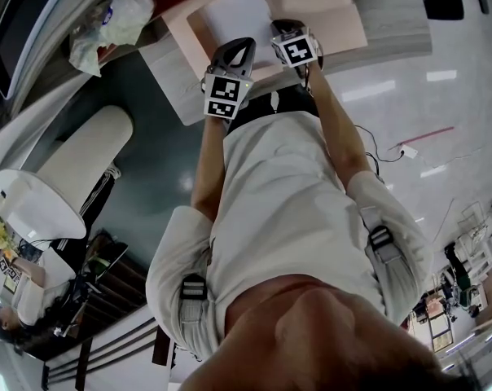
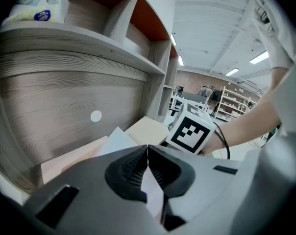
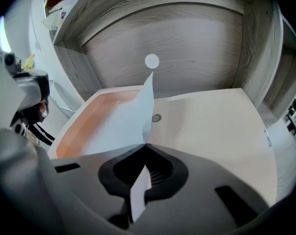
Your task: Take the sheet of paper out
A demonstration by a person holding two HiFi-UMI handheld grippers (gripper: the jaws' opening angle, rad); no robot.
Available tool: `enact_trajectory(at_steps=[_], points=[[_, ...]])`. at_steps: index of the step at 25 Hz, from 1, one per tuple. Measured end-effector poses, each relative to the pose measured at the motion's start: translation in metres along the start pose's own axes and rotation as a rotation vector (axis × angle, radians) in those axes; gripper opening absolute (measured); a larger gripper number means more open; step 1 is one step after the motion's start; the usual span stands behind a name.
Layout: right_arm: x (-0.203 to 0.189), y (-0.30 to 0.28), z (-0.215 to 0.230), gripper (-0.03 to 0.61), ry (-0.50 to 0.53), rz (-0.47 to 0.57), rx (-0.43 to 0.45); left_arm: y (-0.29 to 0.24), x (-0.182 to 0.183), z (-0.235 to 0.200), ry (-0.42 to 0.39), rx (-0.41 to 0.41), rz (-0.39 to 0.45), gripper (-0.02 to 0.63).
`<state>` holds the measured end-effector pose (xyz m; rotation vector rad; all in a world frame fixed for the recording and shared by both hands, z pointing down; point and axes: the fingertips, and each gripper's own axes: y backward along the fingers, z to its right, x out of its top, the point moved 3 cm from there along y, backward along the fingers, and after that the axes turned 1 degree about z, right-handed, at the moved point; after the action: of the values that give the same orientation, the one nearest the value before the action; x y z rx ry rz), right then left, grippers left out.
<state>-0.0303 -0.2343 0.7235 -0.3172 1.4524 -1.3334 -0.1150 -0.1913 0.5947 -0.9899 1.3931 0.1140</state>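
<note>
No legible text or numbers; blue label (image 2: 41, 15) on plastic bag (image 2: 25, 6) unreadable (too blurred).

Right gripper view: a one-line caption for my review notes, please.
Right gripper, jaws shut on the sheet of paper, holds its edge above the open folder.

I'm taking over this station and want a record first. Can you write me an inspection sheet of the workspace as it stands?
Surface: wood-grain desk in a shelf bay, mostly covered by the folder.
Job's things: sheet of paper, one edge raised above an open peach folder.
Clutter: plastic bag on the shelf above.
Grippers: left claw and right claw are both shut on the sheet.
Cables: black cable at the right hand's wrist; white plug lead on the floor.
Surroundings: storage racks behind; another person nearby.
</note>
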Motion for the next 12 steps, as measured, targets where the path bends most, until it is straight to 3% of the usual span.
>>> enact_trajectory(at_steps=[12], points=[[-0.002,0.017,0.014,0.020,-0.029,0.036,-0.041,-0.006,0.006,0.012,-0.026,-0.037,0.002,0.021]])
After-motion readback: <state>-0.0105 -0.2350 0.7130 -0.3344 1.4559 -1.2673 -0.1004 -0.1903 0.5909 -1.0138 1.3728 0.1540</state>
